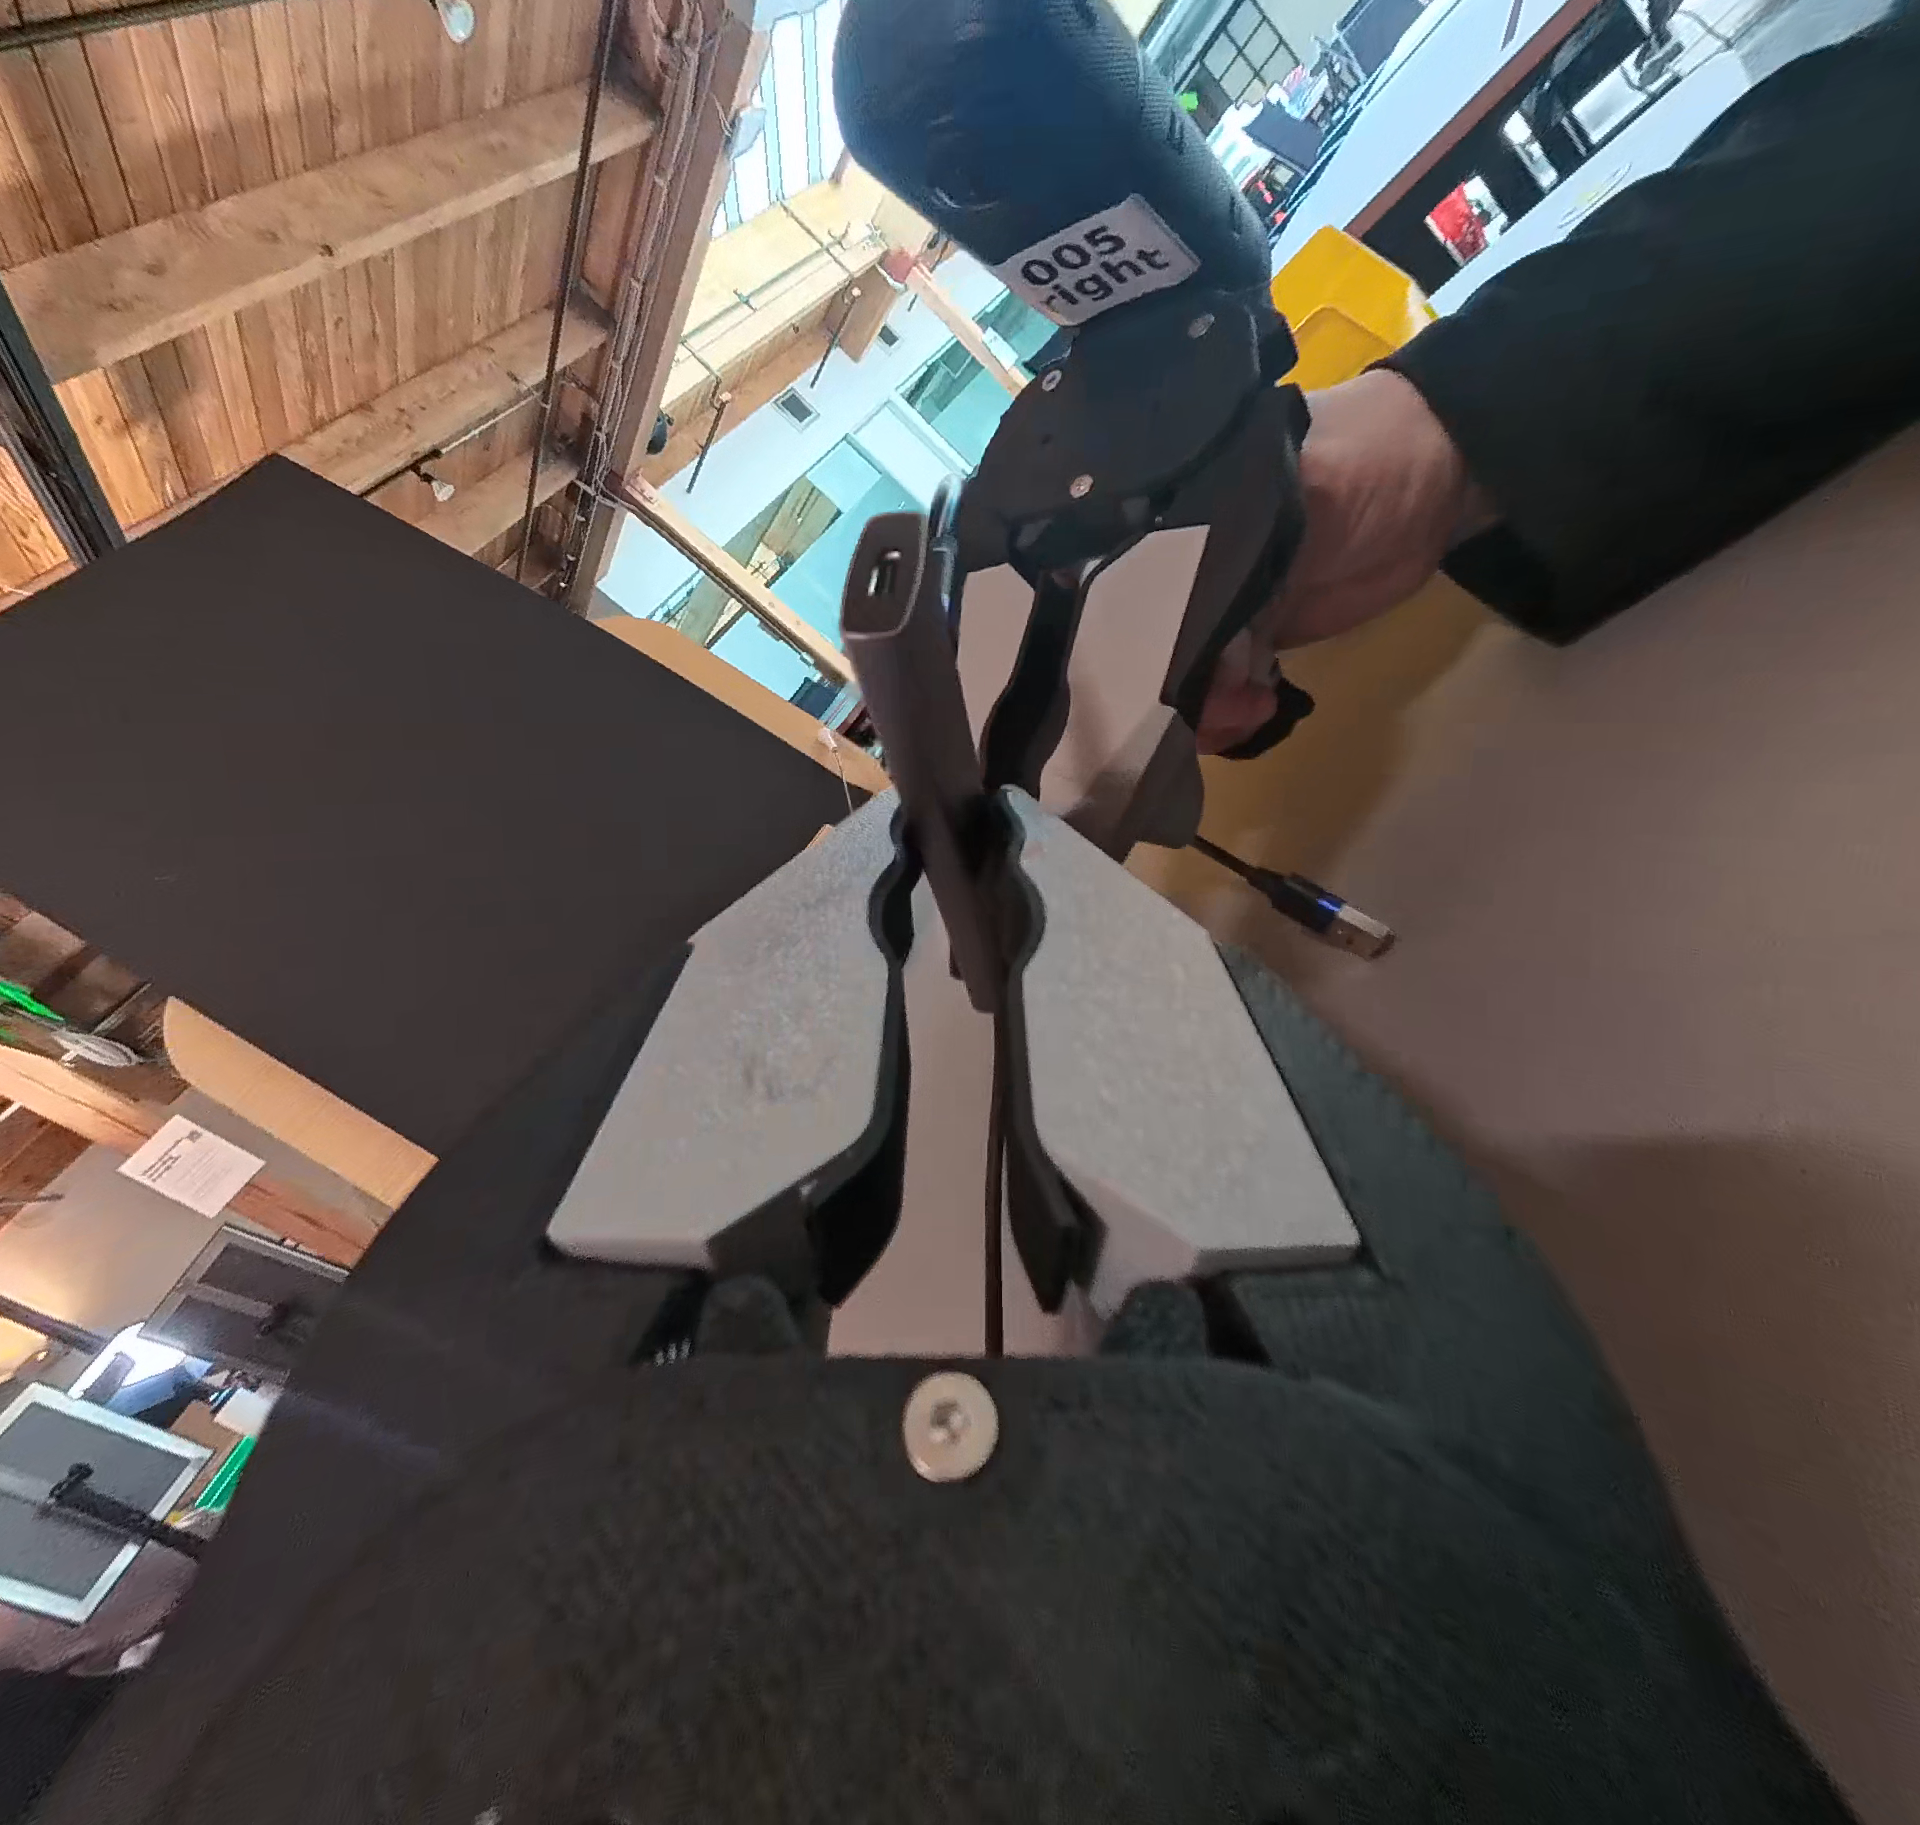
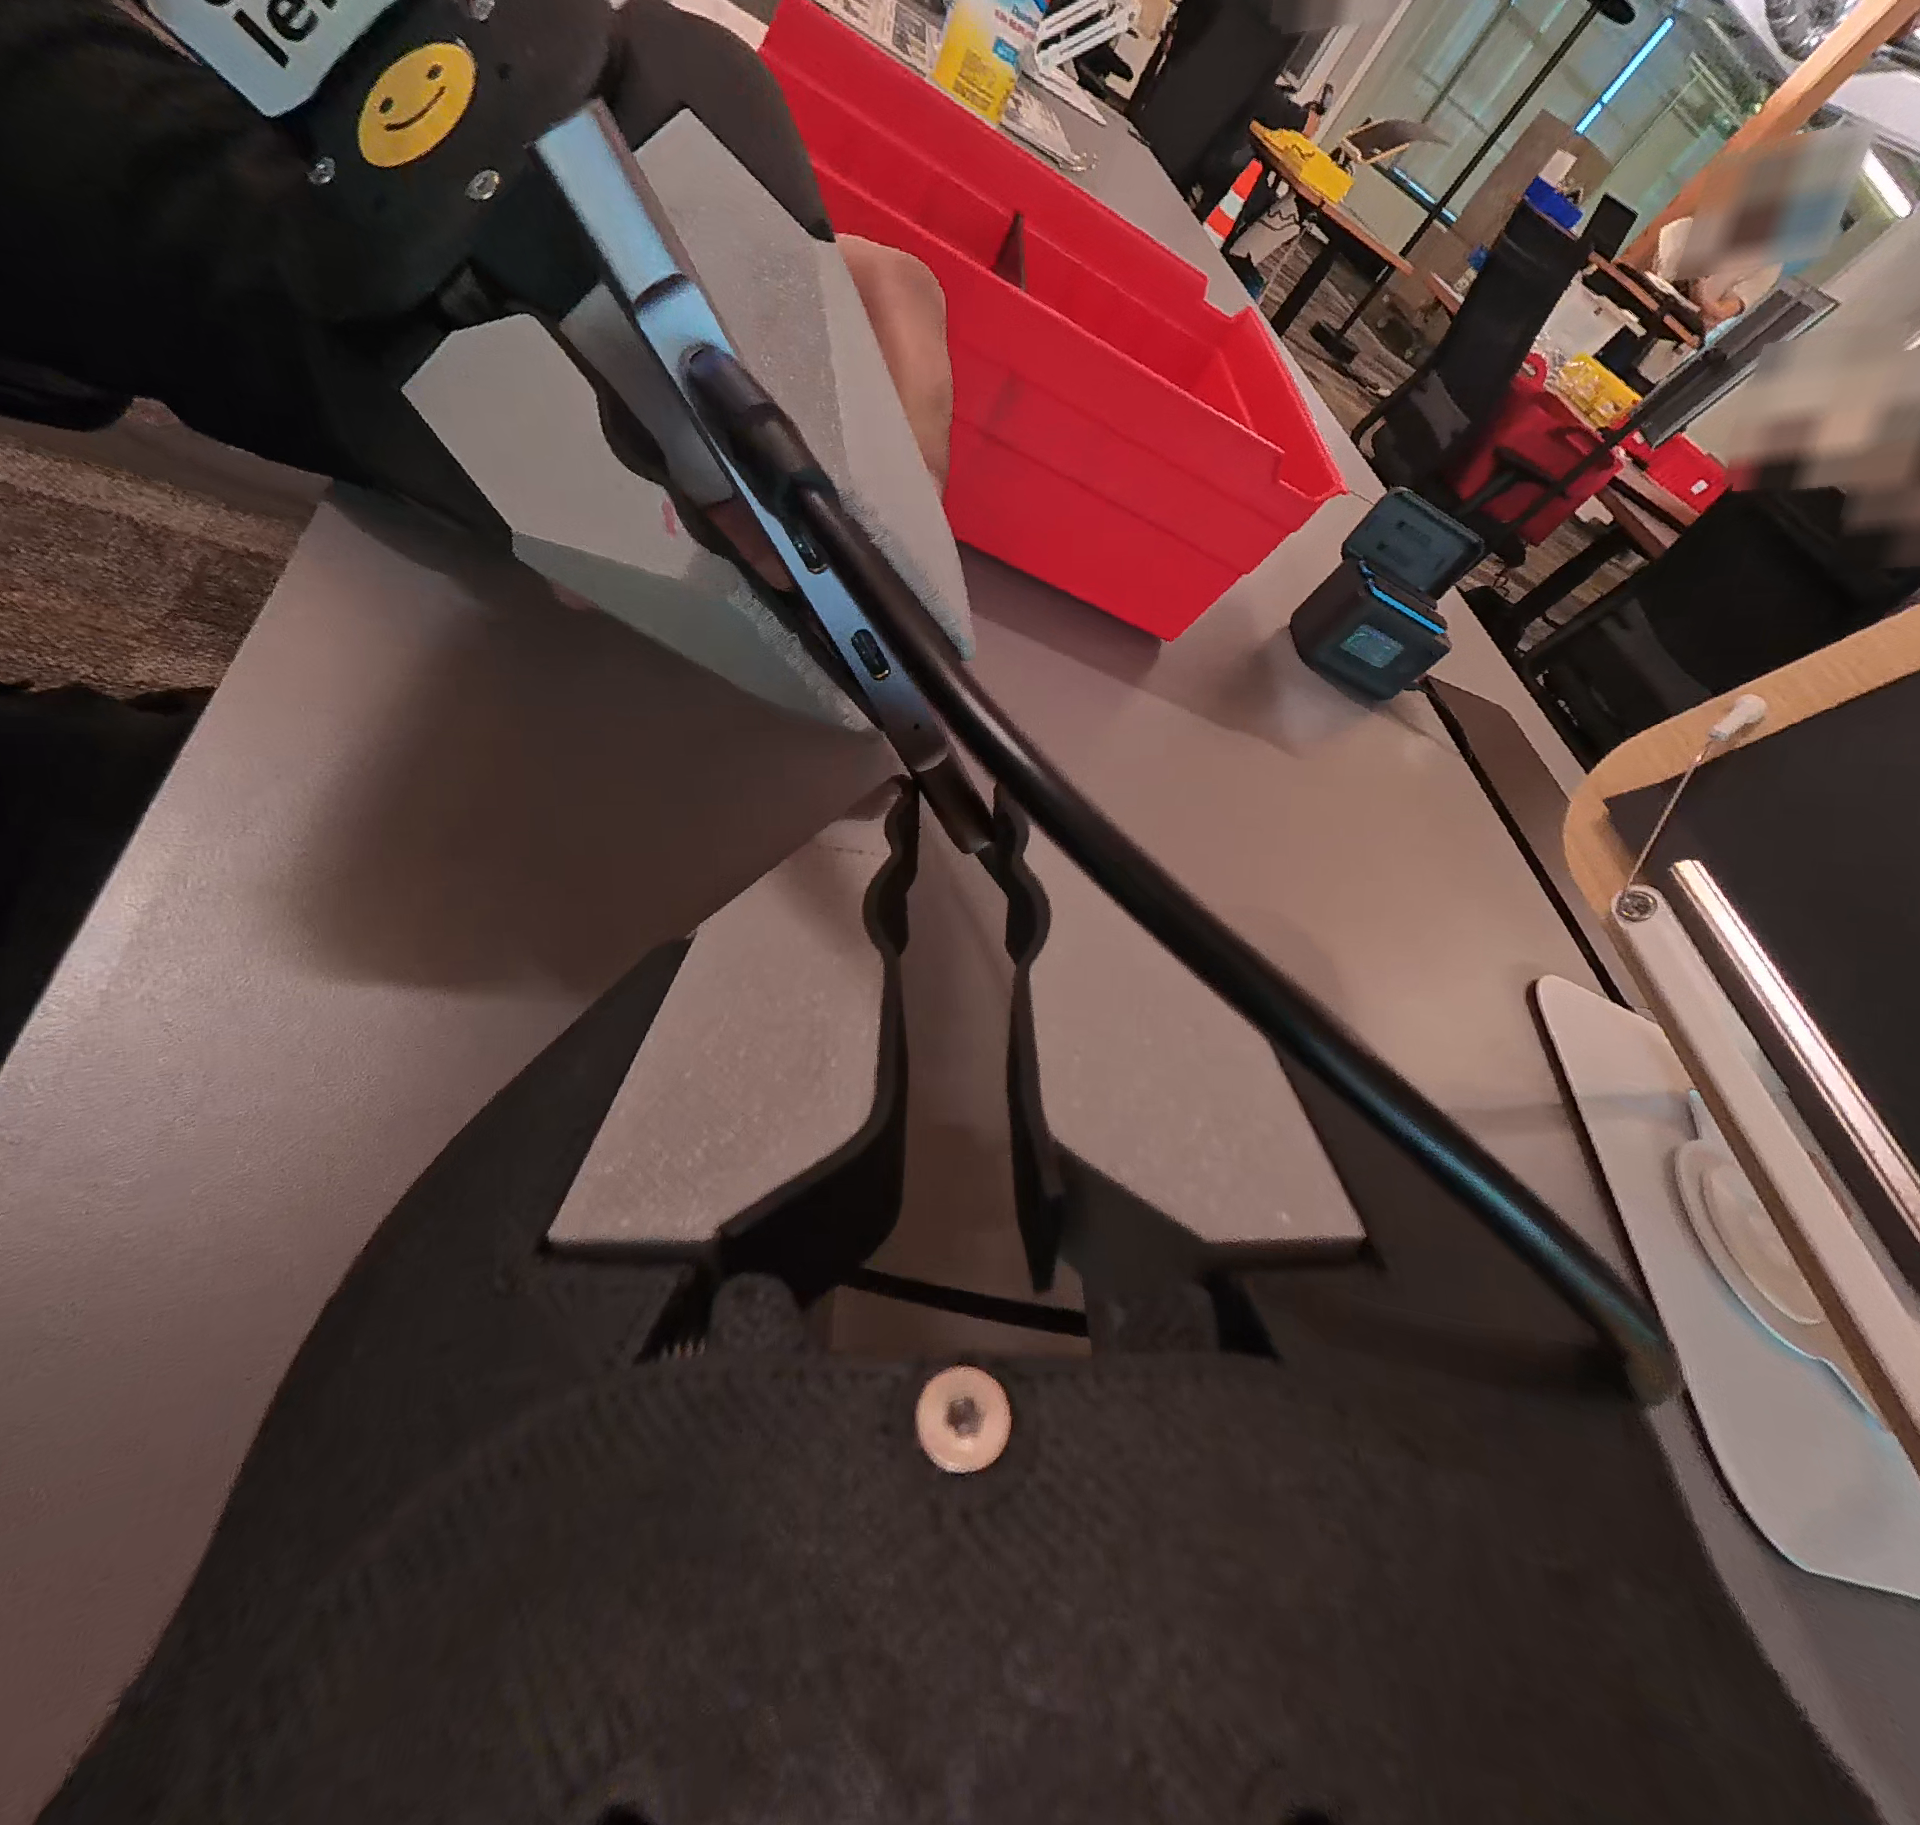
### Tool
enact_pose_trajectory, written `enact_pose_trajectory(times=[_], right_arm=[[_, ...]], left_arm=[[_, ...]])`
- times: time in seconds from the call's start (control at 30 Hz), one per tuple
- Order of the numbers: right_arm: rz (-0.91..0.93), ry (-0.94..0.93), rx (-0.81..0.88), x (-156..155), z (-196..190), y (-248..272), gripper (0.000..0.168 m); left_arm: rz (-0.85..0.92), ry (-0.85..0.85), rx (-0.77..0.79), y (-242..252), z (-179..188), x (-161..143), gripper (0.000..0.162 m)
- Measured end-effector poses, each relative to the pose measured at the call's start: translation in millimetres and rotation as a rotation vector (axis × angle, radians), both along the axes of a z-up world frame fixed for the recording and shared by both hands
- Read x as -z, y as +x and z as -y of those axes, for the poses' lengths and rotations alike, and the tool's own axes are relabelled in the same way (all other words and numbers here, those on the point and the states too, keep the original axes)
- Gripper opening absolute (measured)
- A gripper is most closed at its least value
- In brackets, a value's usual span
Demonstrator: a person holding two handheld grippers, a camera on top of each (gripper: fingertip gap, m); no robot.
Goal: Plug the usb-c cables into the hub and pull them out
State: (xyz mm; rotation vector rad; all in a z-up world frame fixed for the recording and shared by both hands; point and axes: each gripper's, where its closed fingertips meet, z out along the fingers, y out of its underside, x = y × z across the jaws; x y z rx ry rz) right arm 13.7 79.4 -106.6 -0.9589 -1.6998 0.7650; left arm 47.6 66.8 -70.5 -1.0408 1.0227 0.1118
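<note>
- Hub (image 1: pixel 914 726): slim grey metal bar with rounded edges and a small oval port in its far end face; held tilted up off the table, its near end clamped between the left gripper (image 1: pixel 961 845) fingers. In the right wrist view the hub (image 2: pixel 665 321) shows bluish, with more oval ports along its narrow edge.
- Handling, as a judgement: light, rigid and smooth, likely to twist in a grip; best taken across the flat faces, clear of the ports.
- Thick black cable (image 2: pixel 1143 902): round rubbery sheath, stiff enough to hold a long curve; its moulded plug sits at the hub's upper edge and it runs to the near right.
- Right gripper (image 2: pixel 956 819): jaws nearly together at the hub's lower end, around a small dark metal piece that seems to be a plug; whether they actually pinch it, I cannot tell.
- Thin cable (image 1: pixel 1294 897): lies loose on the table (image 1: pixel 1610 944), ending in a silver plug with a blue band.
- Plugs, as a judgement: small and rigid; take by the moulded shell, never the cord.
- Red bin (image 2: pixel 1091 404): hard glossy plastic, divided, on the far side.
- Table: matte, smooth, grey-beige.
</note>
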Motion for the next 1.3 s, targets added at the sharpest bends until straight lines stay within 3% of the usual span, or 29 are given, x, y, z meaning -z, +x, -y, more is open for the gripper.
enact_pose_trajectory(times=[0.5, 0.63, 0.8, 1.03, 1.3], right_arm=[[0.035, -0.115, -0.125, 7.0, 20.1, 4.2, 0.009], [0.06, -0.171, -0.078, 8.5, 13.2, 4.6, 0.011], [0.002, -0.299, -0.058, -8.0, 11.1, 21.9, 0.018], [-0.097, -0.634, -0.217, -31.0, 46.1, 42.0, 0.019], [-0.139, -0.752, -0.293, -43.3, 51.2, 48.8, 0.008]], left_arm=[[0.091, -0.127, 0.192, 13.1, 17.4, -1.3, 0.007], [0.023, -0.137, 0.136, 10.9, 11.0, 3.8, 0.008], [-0.017, -0.031, 0.047, -5.1, 7.0, -3.5, 0.008], [-0.263, 0.221, -0.102, 0.4, 8.3, 2.4, 0.008], [-0.334, 0.271, -0.175, 1.7, 7.7, 3.3, 0.007]])
